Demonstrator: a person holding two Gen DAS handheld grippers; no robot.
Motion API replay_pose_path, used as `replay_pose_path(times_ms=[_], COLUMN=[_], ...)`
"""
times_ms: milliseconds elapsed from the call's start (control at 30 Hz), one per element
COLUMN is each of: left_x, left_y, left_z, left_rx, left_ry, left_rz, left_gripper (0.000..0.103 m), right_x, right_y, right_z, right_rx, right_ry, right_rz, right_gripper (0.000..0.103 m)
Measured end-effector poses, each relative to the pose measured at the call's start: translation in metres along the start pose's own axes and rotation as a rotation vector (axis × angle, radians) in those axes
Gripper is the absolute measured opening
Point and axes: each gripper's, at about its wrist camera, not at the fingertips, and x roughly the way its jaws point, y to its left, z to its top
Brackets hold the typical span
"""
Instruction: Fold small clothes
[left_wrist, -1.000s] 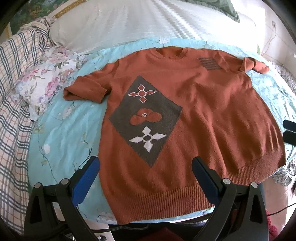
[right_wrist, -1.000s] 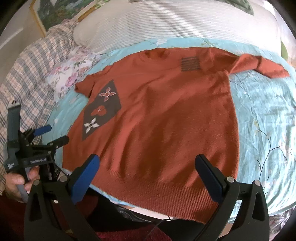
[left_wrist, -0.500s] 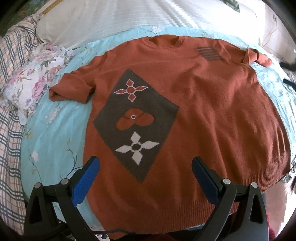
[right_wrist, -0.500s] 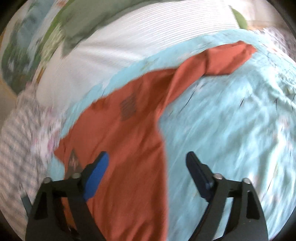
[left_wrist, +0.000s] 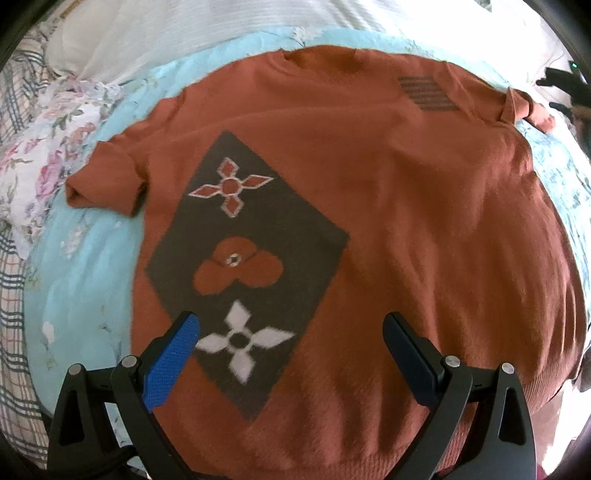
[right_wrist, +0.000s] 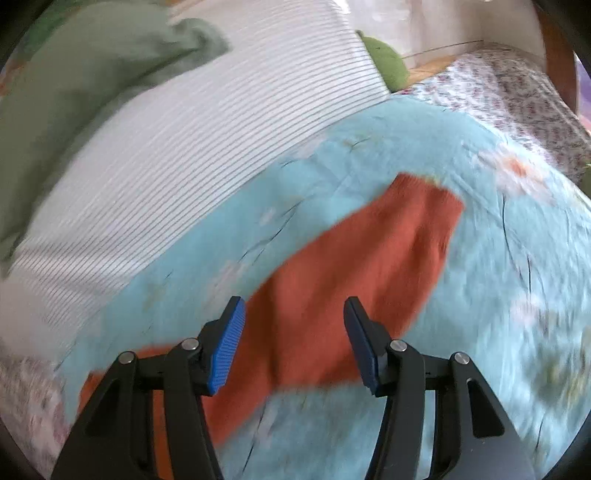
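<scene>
On the blue sheet (left_wrist: 92, 266), one rust sweater (left_wrist: 406, 221), two sleeves spread

Each tool, left tool (left_wrist: 290, 334) and right tool (right_wrist: 293, 319), is built of black frames, silver screws (right_wrist: 398, 345) and ribbed blue pads (right_wrist: 227, 343).

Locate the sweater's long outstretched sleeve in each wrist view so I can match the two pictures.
Left wrist view: the sleeve shows only as a small bunched piece at the far upper right, beside the striped chest patch.
Right wrist view: the sleeve runs diagonally through the centre, cuff at upper right.
Shared landmark: the light blue floral bedspread.
</scene>
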Motion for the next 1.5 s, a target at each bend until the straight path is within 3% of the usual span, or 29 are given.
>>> replay_pose_path(times_ms=[100, 233, 333, 367, 400, 467, 533, 633, 800, 1033, 1167, 1367, 1433, 1500], left_x=[0.011, 0.026, 0.034, 0.035, 0.035, 0.031, 0.026, 0.018, -0.001, -0.009, -0.007, 0.003, 0.012, 0.019], left_y=[-0.006, -0.01, -0.013, -0.014, -0.015, -0.015, -0.015, -0.013, -0.006, 0.03, 0.061, 0.09, 0.097, 0.104], left_z=[0.008, 0.017, 0.023, 0.025, 0.028, 0.033, 0.036, 0.037, 0.029, 0.02, 0.017, 0.014, 0.018, 0.024], left_rx=[0.014, 0.025, 0.018, 0.015, 0.012, 0.006, -0.002, -0.012, -0.026, -0.125, -0.195, -0.276, -0.299, -0.324], left_ry=[0.018, 0.051, 0.079, 0.082, 0.08, 0.062, 0.042, 0.016, -0.026, -0.057, -0.067, -0.075, -0.062, -0.059], left_rz=[-0.007, -0.027, -0.051, -0.062, -0.074, -0.094, -0.108, -0.132, -0.164, -0.195, -0.214, -0.26, -0.303, -0.354], left_gripper=[0.1, 0.1, 0.1, 0.1, 0.1, 0.1, 0.1, 0.1, 0.1, 0.1, 0.1, 0.1, 0.1, 0.1], right_x=[0.036, 0.075, 0.088, 0.088, 0.085, 0.082, 0.075, 0.06, 0.023, -0.018, -0.03, -0.03, -0.019, -0.006], right_y=[-0.011, -0.017, -0.021, -0.021, -0.021, -0.021, -0.019, -0.004, 0.063, 0.197, 0.264, 0.291, 0.292, 0.293], right_z=[0.032, 0.036, 0.033, 0.033, 0.033, 0.035, 0.034, 0.028, -0.002, -0.092, -0.159, -0.226, -0.247, -0.272], right_rx=[0.032, 0.012, -0.007, -0.009, -0.019, -0.041, -0.045, -0.074, -0.17, -0.342, -0.434, -0.484, -0.501, -0.541], right_ry=[0.003, 0.07, 0.083, 0.079, 0.075, 0.071, 0.062, 0.044, 0.051, 0.158, 0.256, 0.369, 0.441, 0.517], right_rz=[-0.093, -0.231, -0.249, -0.241, -0.228, -0.166, -0.124, -0.034, 0.24, 0.59, 0.737, 0.846, 0.842, 0.786], right_gripper=[0.057, 0.057, 0.057, 0.053, 0.036, 0.007, 0.003, 0.003, 0.003, 0.003, 0.003, 0.003, 0.003, 0.004])
